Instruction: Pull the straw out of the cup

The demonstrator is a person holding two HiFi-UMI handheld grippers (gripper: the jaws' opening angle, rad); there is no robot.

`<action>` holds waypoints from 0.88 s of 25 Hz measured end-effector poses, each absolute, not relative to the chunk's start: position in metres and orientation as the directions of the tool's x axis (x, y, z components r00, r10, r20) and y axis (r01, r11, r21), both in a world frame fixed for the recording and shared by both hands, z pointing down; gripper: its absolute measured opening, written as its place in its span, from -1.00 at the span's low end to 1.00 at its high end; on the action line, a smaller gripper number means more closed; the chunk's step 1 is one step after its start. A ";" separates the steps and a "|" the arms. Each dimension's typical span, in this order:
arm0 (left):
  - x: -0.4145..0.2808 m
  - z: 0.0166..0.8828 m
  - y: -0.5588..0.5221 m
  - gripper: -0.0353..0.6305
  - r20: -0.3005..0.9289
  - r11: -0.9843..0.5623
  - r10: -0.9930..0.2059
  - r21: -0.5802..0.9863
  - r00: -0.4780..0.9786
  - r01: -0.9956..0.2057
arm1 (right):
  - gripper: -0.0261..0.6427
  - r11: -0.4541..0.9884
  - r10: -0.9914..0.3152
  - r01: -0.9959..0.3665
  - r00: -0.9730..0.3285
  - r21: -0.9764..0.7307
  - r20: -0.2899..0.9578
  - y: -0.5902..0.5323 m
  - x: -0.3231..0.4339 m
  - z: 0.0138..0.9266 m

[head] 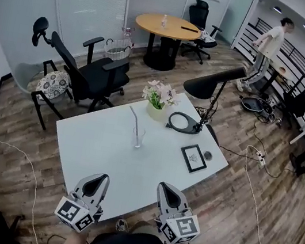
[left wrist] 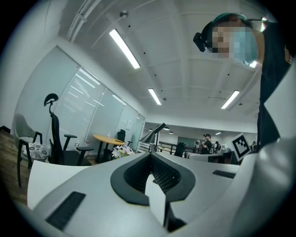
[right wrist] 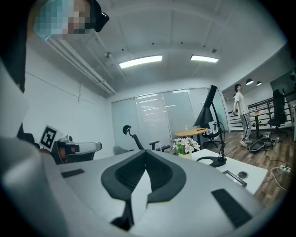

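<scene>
Right now both pairs of jaws are sitting clenched with nothing between them: the left gripper [left wrist: 150, 154] is showing its ribbed pads meeting at the tips, and the right gripper [right wrist: 146, 152] is reading the same, pads together and empty. Probably they are being carried closed simply because no grasp is under way yet. In the head view the left gripper [head: 99, 178] and right gripper [head: 165, 188] are hovering side by side over the near edge of the white table [head: 90, 142], both pointing level toward its middle. Further out, the clear cup [head: 138, 137] is standing upright near the table's centre, well apart from both grippers, with the straw [head: 135, 119] sitting inside it and leaning up and to the left, its top end sticking out above the rim where a pinch can reach it. Beyond the cup a flower pot [head: 158, 97] and a desk lamp [head: 208, 86] are standing at the far side, so the approach lane is looking free. Judging by this, the task is not yet started; one gripper will likely need to open for the straw while the other steadies the cup.
</scene>
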State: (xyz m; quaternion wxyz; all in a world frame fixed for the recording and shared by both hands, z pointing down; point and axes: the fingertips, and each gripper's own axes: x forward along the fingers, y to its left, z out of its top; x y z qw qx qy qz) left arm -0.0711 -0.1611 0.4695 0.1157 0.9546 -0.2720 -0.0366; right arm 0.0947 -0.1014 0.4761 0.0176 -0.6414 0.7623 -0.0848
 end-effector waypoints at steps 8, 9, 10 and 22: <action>-0.056 0.472 -0.189 -0.86 -0.006 -0.826 -0.523 0.253 0.852 -0.505 | -0.87 0.160 -0.980 -0.975 -0.175 -0.153 0.092 -0.130 0.108 0.477; -0.053 0.471 -0.193 -0.86 -0.006 -0.824 -0.525 0.254 0.851 -0.506 | -0.87 0.161 -0.980 -0.975 -0.177 -0.154 0.093 -0.135 0.111 0.477; -0.051 0.469 -0.196 -0.86 -0.007 -0.823 -0.526 0.254 0.850 -0.507 | -0.87 0.165 -0.979 -0.974 -0.181 -0.155 0.093 -0.139 0.113 0.476; -0.032 0.458 -0.238 -0.86 -0.015 -0.808 -0.556 0.246 0.831 -0.536 | -0.87 0.228 -0.968 -0.964 -0.240 -0.136 0.075 -0.192 0.127 0.465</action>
